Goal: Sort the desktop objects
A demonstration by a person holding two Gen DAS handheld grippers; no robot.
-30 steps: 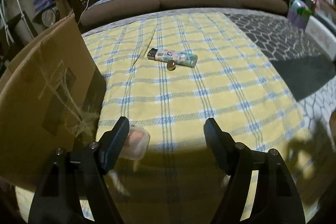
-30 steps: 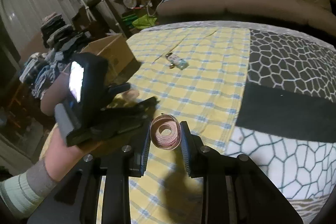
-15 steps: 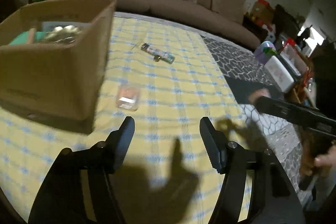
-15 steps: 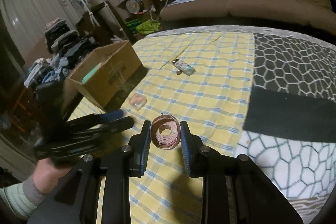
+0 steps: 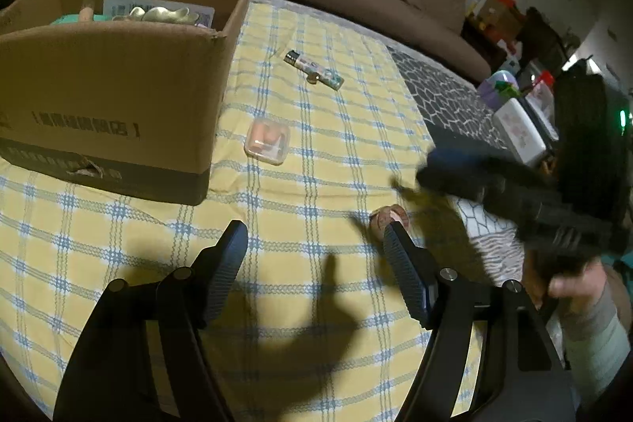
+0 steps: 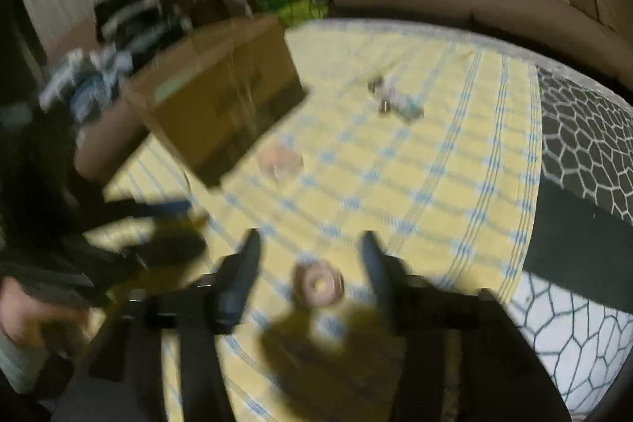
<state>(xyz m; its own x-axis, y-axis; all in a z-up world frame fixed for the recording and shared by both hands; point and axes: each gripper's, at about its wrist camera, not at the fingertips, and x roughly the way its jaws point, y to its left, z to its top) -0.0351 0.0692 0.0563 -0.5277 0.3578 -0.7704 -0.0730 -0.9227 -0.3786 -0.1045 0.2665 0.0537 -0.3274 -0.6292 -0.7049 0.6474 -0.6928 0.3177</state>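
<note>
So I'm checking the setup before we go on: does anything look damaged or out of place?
Yes. The cardboard box has a small tear in its dark bottom band, near the lower left of its front wall. A roll of tape lies loose on the checked cloth.

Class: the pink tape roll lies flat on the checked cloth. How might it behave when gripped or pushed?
The tape roll lies flat, so it probably slides rather than rolls. Stood on edge, its round shape would likely roll. It looks small and hollow, so probably light.
</note>
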